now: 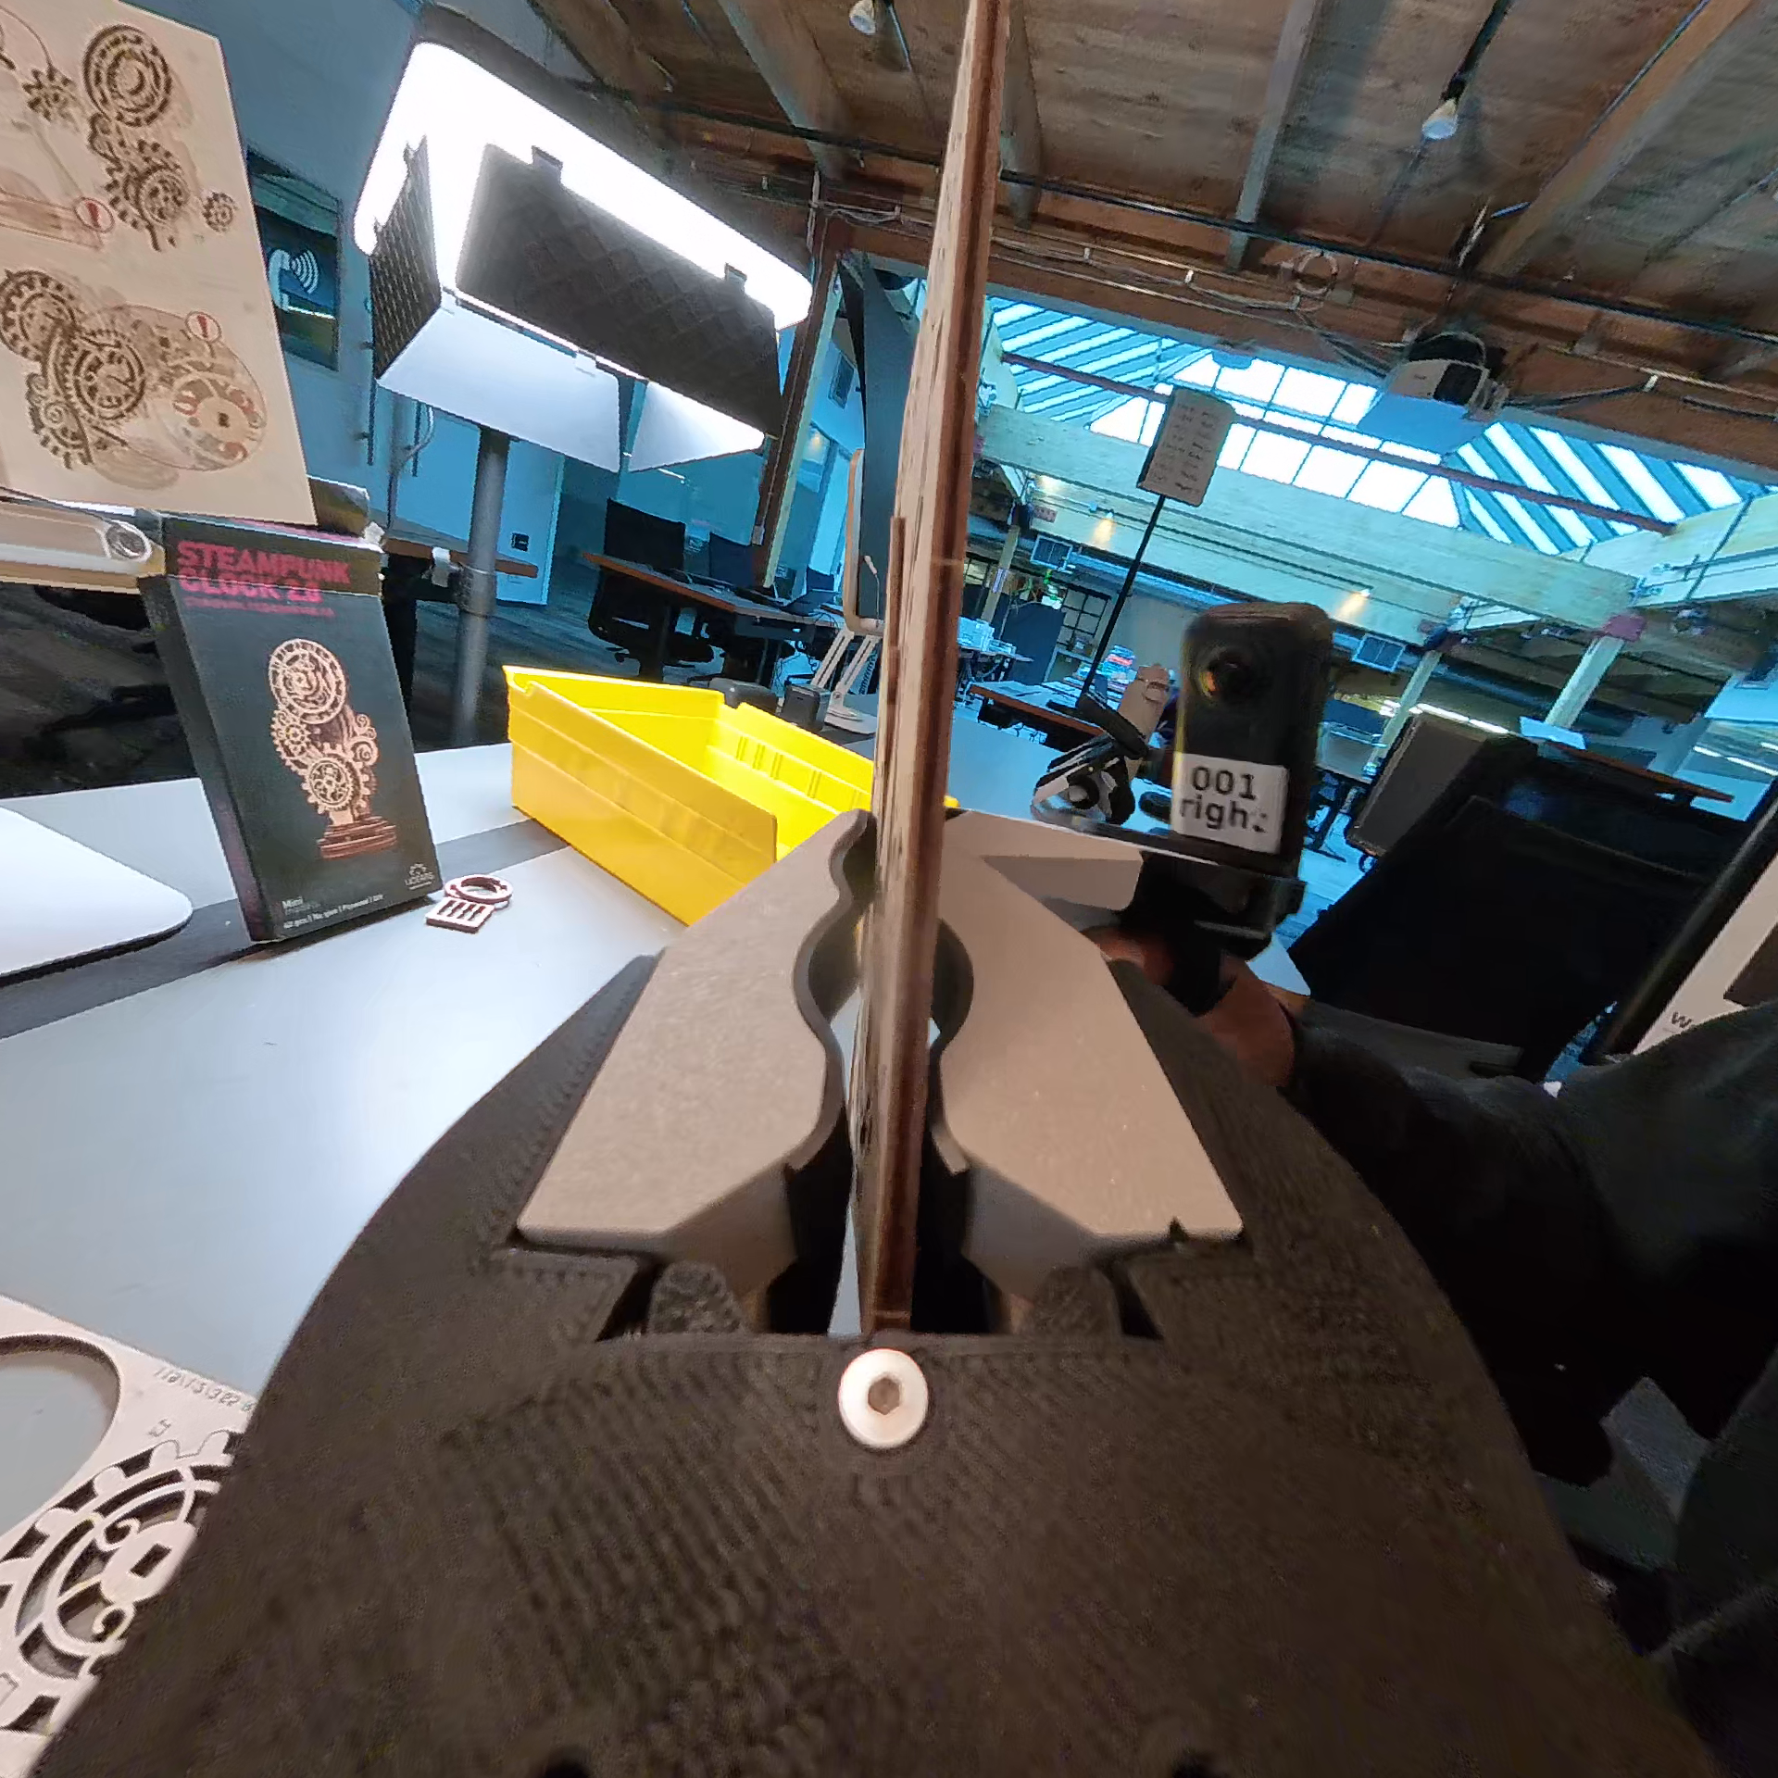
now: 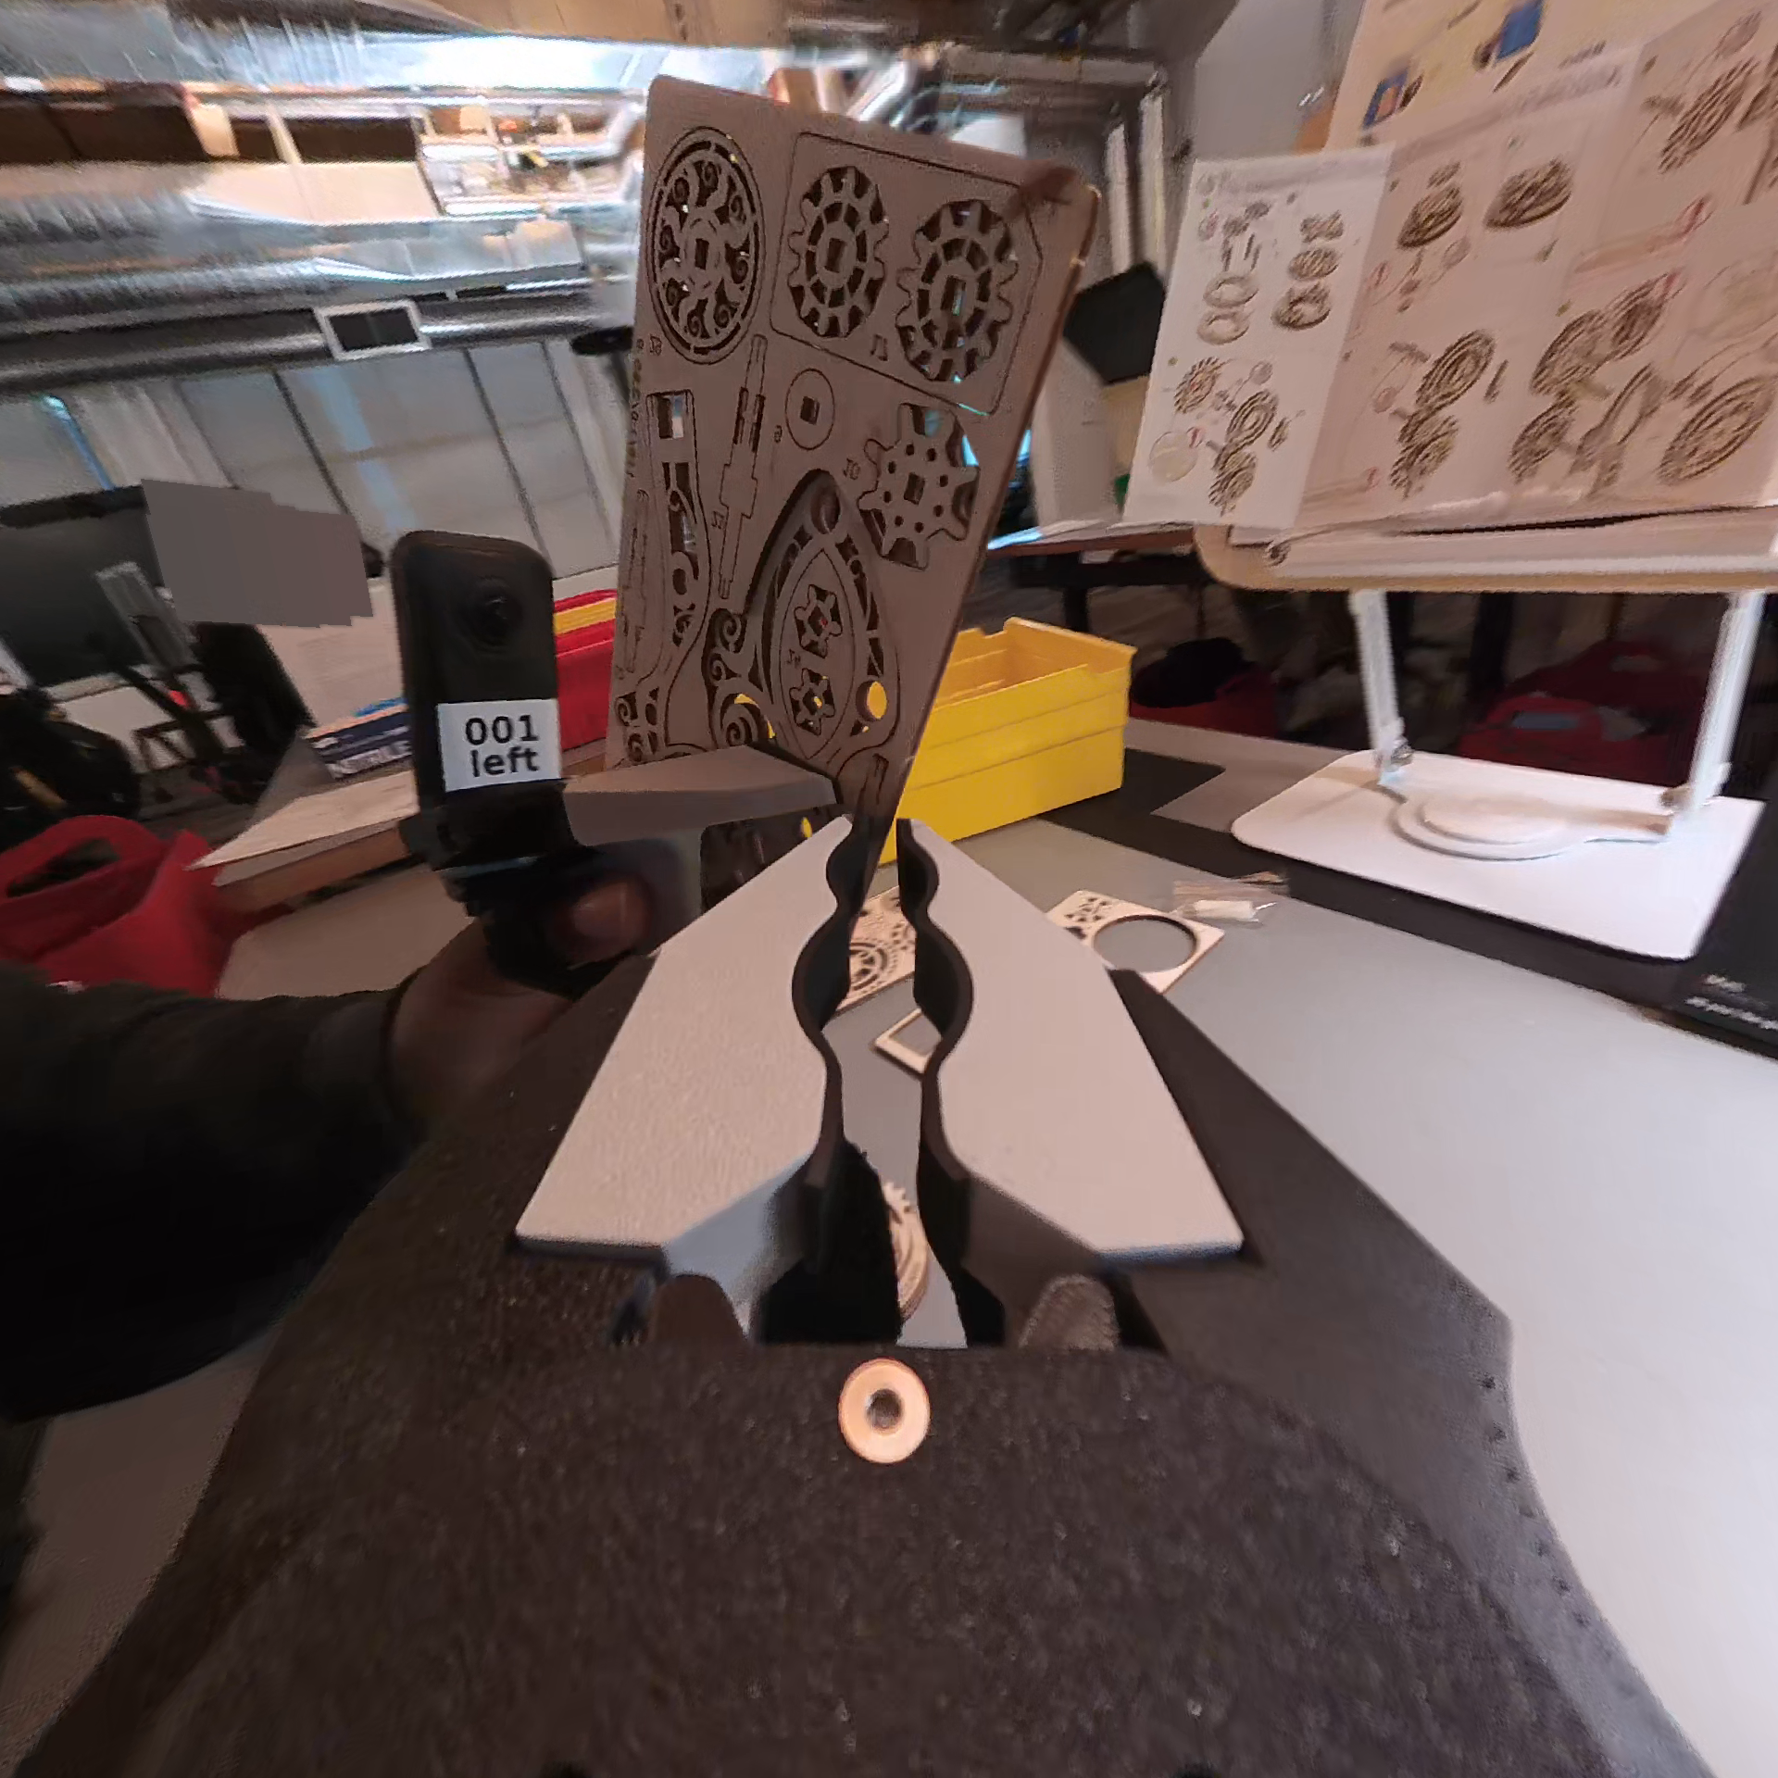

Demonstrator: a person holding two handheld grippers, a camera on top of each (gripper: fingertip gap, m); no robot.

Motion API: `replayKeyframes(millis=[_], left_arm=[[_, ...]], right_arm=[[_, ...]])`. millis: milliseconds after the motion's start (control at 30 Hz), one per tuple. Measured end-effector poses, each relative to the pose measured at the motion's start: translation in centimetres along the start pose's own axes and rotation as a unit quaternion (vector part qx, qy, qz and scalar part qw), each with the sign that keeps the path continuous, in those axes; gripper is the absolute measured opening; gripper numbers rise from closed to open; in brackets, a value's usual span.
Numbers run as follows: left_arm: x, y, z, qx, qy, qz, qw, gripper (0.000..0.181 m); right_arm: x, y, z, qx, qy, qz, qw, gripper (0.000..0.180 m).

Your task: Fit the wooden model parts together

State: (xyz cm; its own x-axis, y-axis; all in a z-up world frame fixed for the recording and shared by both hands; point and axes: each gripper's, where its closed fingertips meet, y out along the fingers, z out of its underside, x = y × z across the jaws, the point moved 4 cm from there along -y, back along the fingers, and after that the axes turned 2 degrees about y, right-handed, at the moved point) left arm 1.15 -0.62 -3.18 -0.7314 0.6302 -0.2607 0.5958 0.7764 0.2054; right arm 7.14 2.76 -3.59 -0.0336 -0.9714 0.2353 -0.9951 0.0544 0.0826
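Observation:
A thin wooden sheet (image 1: 938, 481) of laser-cut gears and ornate parts stands upright, edge-on in the left wrist view. My left gripper (image 1: 890, 837) is shut on its lower edge. In the right wrist view the sheet (image 2: 827, 385) shows its face, with the left gripper (image 2: 693, 784) clamping it from the left. My right gripper (image 2: 876, 832) has its jaws almost together, with the sheet's lower right corner pinched between the tips. It also shows behind the sheet in the left wrist view (image 1: 1049, 856).
A yellow bin (image 1: 654, 779) stands on the grey table behind the sheet. A black kit box (image 1: 289, 722) and small reddish wooden parts (image 1: 469, 900) lie to the left. Emptied wooden frames (image 2: 1140, 938) lie on the table. Instruction pages (image 2: 1539, 289) sit on a white stand (image 2: 1501, 837).

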Motion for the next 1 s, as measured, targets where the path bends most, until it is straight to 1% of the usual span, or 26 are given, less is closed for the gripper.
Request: replayKeyframes(millis=[133,233,367,433,533,733,833,933,1000], left_arm=[[0.1,-0.1,-0.1,-0.008,-0.007,-0.005,1.0,0.003],[0.2,-0.2,-0.2,-0.017,-0.021,-0.006,1.0,0.003],[0.5,-0.3,-0.2,-0.023,-0.036,-0.007,0.999,0.003],[0.7,-0.3,-0.2,-0.023,-0.04,-0.007,0.999,0.003],[0.7,-0.3,-0.1,-0.025,-0.048,-0.005,0.999,0.003],[0.8,-0.3,-0.2,-0.008,-0.035,-0.01,0.999,0.002],[0.9,-0.1,0.2,0.016,-0.019,-0.022,0.999,0.002],[1.0,0.1,0.6,0.04,-0.01,-0.04,0.998,0.002],[1.1,0.2,0.9,0.049,-0.004,-0.052,0.997,0.001]], right_arm=[[0.5,0.2,0.2,-0.045,-0.055,0.067,0.995,0.002],[0.8,0.5,0.3,-0.073,-0.06,0.102,0.99,0.002],[0.7,0.8,0.5,-0.092,-0.027,0.108,0.99,0.002],[0.5,0.9,0.6,-0.096,-0.017,0.108,0.989,0.005],[0.2,0.8,0.6,-0.1,-0.037,0.115,0.988,0.01],[-0.2,0.5,0.0,-0.068,-0.186,0.138,0.97,0.024],[-0.4,0.3,-0.1,-0.041,-0.278,0.141,0.949,0.03],[0.0,0.2,0.0,-0.019,-0.382,0.15,0.912,0.017],[0.4,0.3,0.2,-0.009,-0.42,0.144,0.896,0.014]])
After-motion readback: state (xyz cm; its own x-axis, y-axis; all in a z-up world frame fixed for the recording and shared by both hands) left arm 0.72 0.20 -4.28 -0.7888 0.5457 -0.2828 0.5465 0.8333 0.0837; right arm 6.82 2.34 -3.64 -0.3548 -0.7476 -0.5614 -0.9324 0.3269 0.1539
